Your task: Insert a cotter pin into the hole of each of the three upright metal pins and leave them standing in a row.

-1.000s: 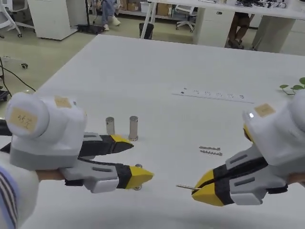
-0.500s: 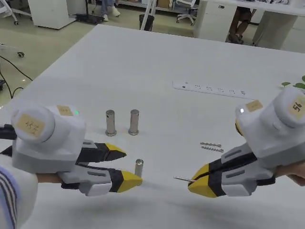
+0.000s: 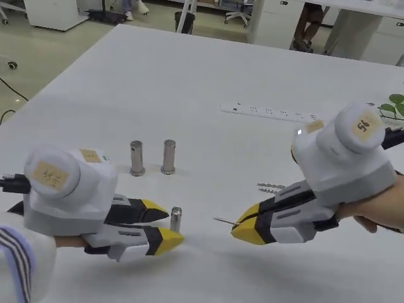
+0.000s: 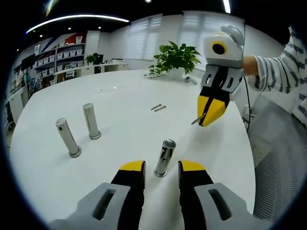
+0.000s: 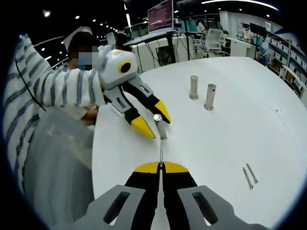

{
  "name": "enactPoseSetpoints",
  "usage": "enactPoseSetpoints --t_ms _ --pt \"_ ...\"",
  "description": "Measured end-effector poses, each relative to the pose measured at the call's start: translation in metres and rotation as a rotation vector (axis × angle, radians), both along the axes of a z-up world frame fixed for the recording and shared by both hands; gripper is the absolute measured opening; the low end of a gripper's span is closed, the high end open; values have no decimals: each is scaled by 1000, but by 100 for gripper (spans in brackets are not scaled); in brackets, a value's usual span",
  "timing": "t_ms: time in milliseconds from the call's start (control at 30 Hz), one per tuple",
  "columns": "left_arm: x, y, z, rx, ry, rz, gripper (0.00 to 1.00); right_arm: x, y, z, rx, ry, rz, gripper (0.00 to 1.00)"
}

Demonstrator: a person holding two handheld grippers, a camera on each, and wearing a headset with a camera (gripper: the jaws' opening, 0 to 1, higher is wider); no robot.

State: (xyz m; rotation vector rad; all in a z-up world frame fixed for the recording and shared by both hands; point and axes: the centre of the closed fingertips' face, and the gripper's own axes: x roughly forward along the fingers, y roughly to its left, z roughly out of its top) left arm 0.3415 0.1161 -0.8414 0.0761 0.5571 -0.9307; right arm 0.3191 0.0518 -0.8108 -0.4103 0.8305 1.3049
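a first metal pin [image 3: 136,158] and a second metal pin [image 3: 168,156] stand upright side by side on the white table [image 3: 189,82]. nearer, a third metal pin [image 3: 176,218] stands between the spread jaws of the left gripper [image 3: 171,226], touching neither. the right gripper [image 3: 237,230] is pressed together on a cotter pin [image 3: 224,221] that points at the third pin, with nothing between them. spare cotter pins [image 3: 270,187] lie just beside the right gripper. a power strip [image 3: 271,113] lies farther back and a leafy plant [image 3: 392,106] sits at the table's edge. desks and office chairs stand beyond on a pale floor.
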Motion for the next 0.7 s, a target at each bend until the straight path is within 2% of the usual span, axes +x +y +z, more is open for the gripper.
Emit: enactPoseSetpoints --t_ms 100,200,300,533,700 --pt "3 1 0 5 -18 7 21 1 5 1 15 18 -23 3" --pt "4 2 0 6 -26 3 17 3 8 1 14 2 -25 3" --pt "3 1 -1 -13 -14 -5 14 3 10 0 11 9 -29 3" --pt "0 -1 -3 -22 -7 -30 8 3 17 0 11 14 -24 3" --pt "1 -3 -4 -14 -28 -25 8 3 22 -2 16 16 -30 3"
